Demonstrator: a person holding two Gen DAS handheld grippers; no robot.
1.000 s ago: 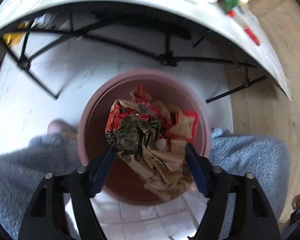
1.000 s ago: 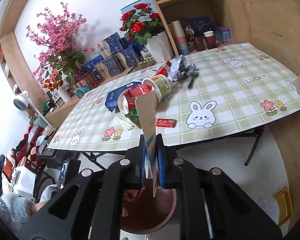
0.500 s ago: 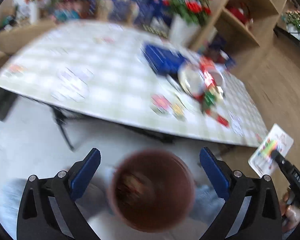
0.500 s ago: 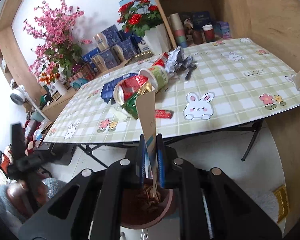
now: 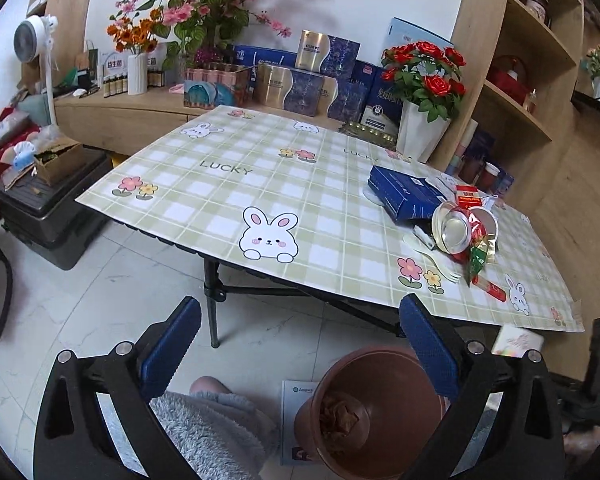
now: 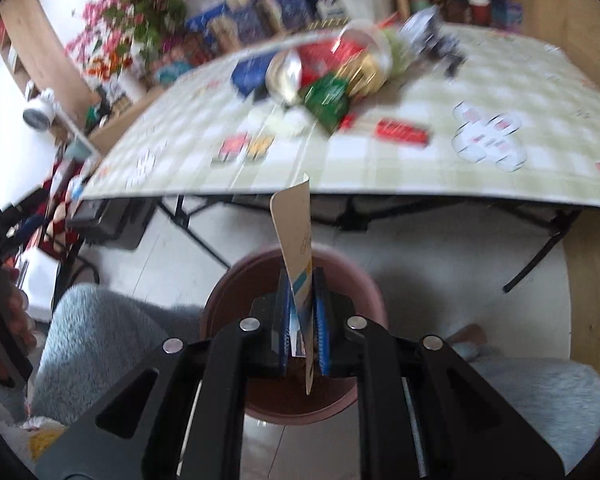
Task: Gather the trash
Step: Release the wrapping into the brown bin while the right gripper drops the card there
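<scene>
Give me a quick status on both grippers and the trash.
Left gripper open, empty. Right gripper shut on flat tan card above round brown bin. More wrappers on checked table. Nothing blocking.

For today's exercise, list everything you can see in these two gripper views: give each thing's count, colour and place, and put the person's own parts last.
Table: one, green-checked cover with rabbits, centre.
Bin: one, brown, on the floor below the table's near edge, crumpled paper inside.
Box: one, dark blue, on the table's right part.
Can: one, silver and red, lying beside the box.
Wrappers: a few, green and red, by the can.
Fork: one, white, near the table edge.
Rose pot: one, white, red roses, behind the table.
Fan: one, white, far left.
Card: one, tan, above the bin.
Left gripper: open, empty.
Right gripper: shut on the card.
Fleece sleeve: grey, bottom.
</scene>
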